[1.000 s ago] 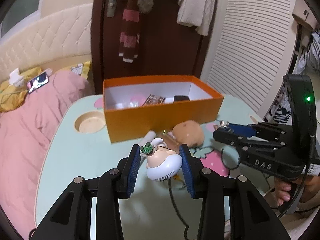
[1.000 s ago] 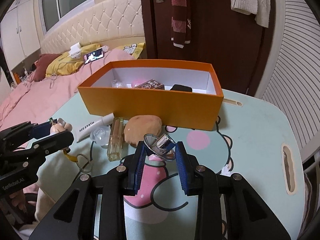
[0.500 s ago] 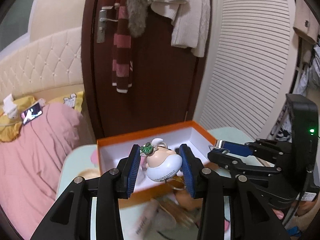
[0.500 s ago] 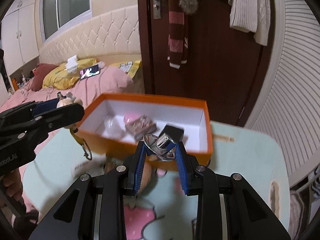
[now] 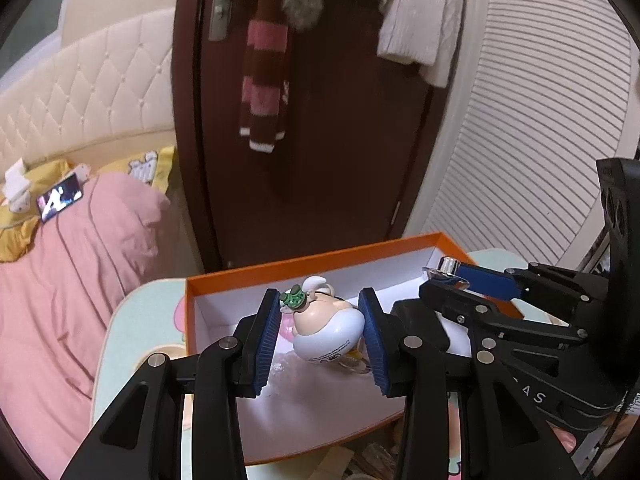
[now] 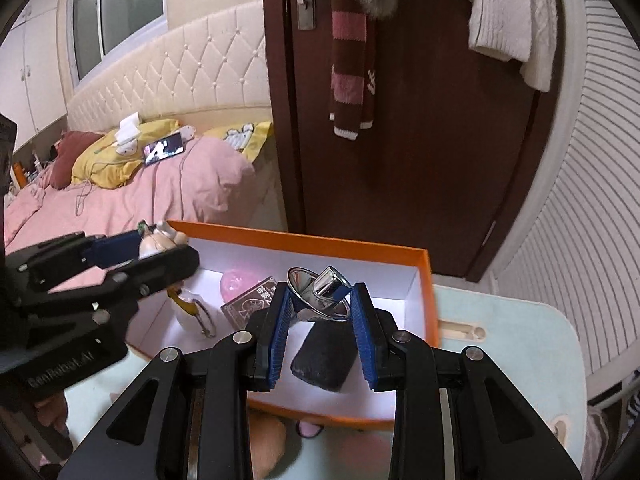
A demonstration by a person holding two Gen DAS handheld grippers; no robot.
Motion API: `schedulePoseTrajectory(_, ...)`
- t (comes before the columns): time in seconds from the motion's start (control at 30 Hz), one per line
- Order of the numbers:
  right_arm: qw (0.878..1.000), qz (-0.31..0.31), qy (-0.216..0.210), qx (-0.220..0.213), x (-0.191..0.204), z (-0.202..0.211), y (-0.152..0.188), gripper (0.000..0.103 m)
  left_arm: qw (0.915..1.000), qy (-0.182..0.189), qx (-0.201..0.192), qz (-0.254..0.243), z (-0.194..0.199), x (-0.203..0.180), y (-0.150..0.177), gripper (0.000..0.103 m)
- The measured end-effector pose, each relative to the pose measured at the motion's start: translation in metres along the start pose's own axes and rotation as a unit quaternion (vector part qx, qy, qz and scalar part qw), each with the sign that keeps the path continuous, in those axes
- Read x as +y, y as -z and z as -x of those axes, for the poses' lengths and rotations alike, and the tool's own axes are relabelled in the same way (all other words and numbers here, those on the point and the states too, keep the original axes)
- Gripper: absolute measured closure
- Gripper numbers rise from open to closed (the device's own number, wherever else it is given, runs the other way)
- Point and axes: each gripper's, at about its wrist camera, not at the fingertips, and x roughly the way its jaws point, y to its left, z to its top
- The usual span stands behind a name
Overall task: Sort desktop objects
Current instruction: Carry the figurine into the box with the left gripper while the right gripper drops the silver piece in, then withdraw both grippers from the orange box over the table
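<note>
Dim indoor light, fisheye-warped edges

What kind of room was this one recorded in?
Most likely a bedroom: a bed with a tufted headboard stands beside the small table, and a scarf and sweater hang on the door.
</note>
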Motion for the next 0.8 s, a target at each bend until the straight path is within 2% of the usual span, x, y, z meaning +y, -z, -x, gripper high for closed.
schedulePoseTrajectory(0.27,0.999,-0.013,-0.007,0.029,-0.002,-0.021,0.001,0.071,0.9999,-0.002,0.01,0.014,-0.01,0.006,0.006,0.065)
schedulePoseTrajectory(0.3,0.999,-0.019,-0.009,0.034,-0.003,-0.023,0.001,0.069,0.9998,-0.002,0.006,0.017,-0.009,0.007,0.007,0.059)
schedulePoseTrajectory(0.33,0.999,-0.03,-0.014,0.04,-0.006,-0.025,0.001,0.066,0.9998,-0.004,0.001,0.018,-0.006,0.007,0.007,0.043)
schedulePoseTrajectory(0.37,0.998,-0.036,-0.017,0.042,-0.007,-0.025,0.002,0.064,0.9997,-0.007,-0.004,0.022,-0.003,0.009,0.007,0.037)
schedulePoseTrajectory(0.4,0.998,-0.042,-0.02,0.042,-0.008,-0.025,0.002,0.054,0.9996,-0.009,-0.01,0.025,-0.001,0.01,0.007,0.029)
schedulePoseTrajectory(0.43,0.998,-0.046,-0.019,0.036,-0.009,-0.022,0.002,0.044,0.9994,-0.001,-0.017,0.031,0.004,0.011,0.008,0.029)
schedulePoseTrajectory(0.53,0.998,-0.058,-0.014,0.015,-0.012,-0.013,0.003,0.031,0.9991,0.005,-0.022,0.036,0.012,0.012,0.008,0.028)
schedulePoseTrajectory(0.67,0.998,-0.058,-0.016,-0.004,-0.011,0.001,0.004,0.03,0.9988,0.007,-0.028,0.039,0.026,0.012,0.009,0.024)
schedulePoseTrajectory(0.73,0.998,-0.056,-0.023,-0.011,-0.009,0.008,0.004,0.03,0.9988,0.0,-0.028,0.041,0.037,0.01,0.012,0.018)
schedulePoseTrajectory(0.8,0.998,-0.057,-0.029,-0.017,-0.008,0.019,0.008,0.03,0.9987,-0.003,-0.032,0.039,0.048,0.008,0.017,0.018)
